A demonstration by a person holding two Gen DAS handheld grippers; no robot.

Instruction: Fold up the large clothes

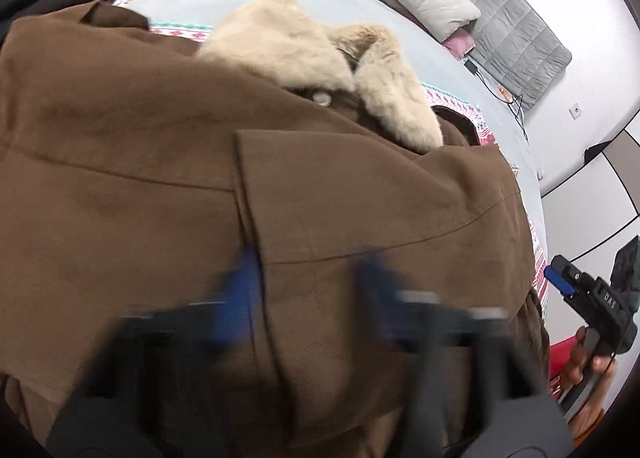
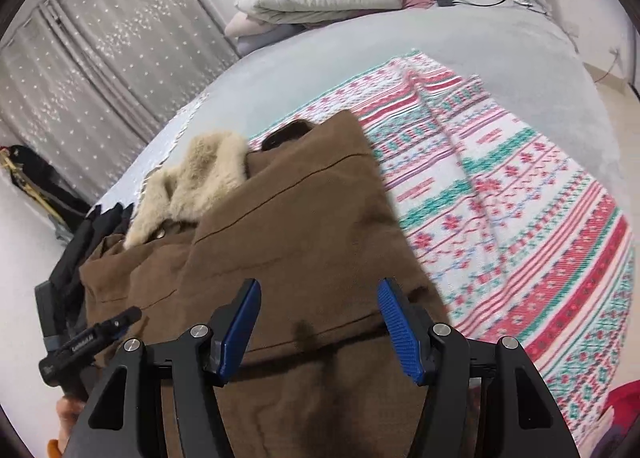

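You are working over a bed [image 2: 360,41] with a patterned blanket [image 2: 520,197] spread across it. The blanket is lying bare ahead and to the right of your right tongs [image 2: 320,322].

The brown coat [image 2: 300,217] is lying on that blanket, directly under and ahead of both tongs. Its long axis is running away from you, with the hem end nearest the fingers and the fur collar [image 2: 192,173] at the far end. From the right tongs it is leaning off to the left. From the left tongs [image 1: 306,290] the collar is sitting ahead and slightly right. One panel is already lying folded over the body, its edge running from just beside the left tongs' left finger away towards the collar.

Your right tongs are standing released, the blue pads well apart over the near cloth and pinching nothing. Your left tongs are the nearer to that folded edge, so the next lift or fold probably falls to them, with the right tongs steadying the free side by the blanket.

The left tongs are smeared by blur in their own view. The fingers are showing apart with brown cloth between them, but I cannot tell whether they are clenching it. From the right view they are showing side-on only, which settles nothing.

The coat's near hem is running out of both pictures, so its full length is hidden. Its left sleeve is merging into a heap of black clothes [image 2: 92,234] left of the left tongs.
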